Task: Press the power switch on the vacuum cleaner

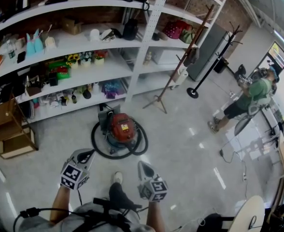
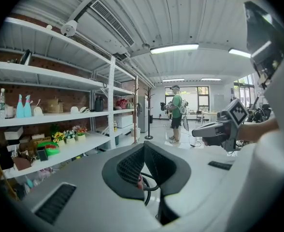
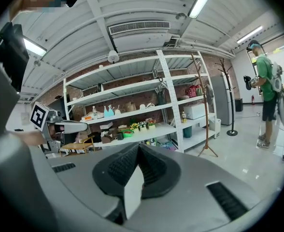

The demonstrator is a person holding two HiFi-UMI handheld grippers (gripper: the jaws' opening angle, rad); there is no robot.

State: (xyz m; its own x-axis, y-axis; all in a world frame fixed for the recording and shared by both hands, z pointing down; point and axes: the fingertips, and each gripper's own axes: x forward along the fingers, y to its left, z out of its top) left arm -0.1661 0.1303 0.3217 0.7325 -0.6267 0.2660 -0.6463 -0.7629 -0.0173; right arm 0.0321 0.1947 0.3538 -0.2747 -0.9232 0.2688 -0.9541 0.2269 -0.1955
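Looks along the right claw (image 3: 138, 149), closed tip to tip. Faces white shelving (image 3: 132, 111) stocked with blue bottles (image 3: 108, 111) and flowers (image 3: 141, 125). Catches the left claw (image 3: 81, 126) at left, a wooden coat stand (image 3: 203, 110) beside the shelving, a person in green (image 3: 265, 81) far right.

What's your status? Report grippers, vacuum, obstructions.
Left gripper and right gripper shut, empty, short of target. Red vacuum on floor ahead, untouched. Its black hose loops round the base.
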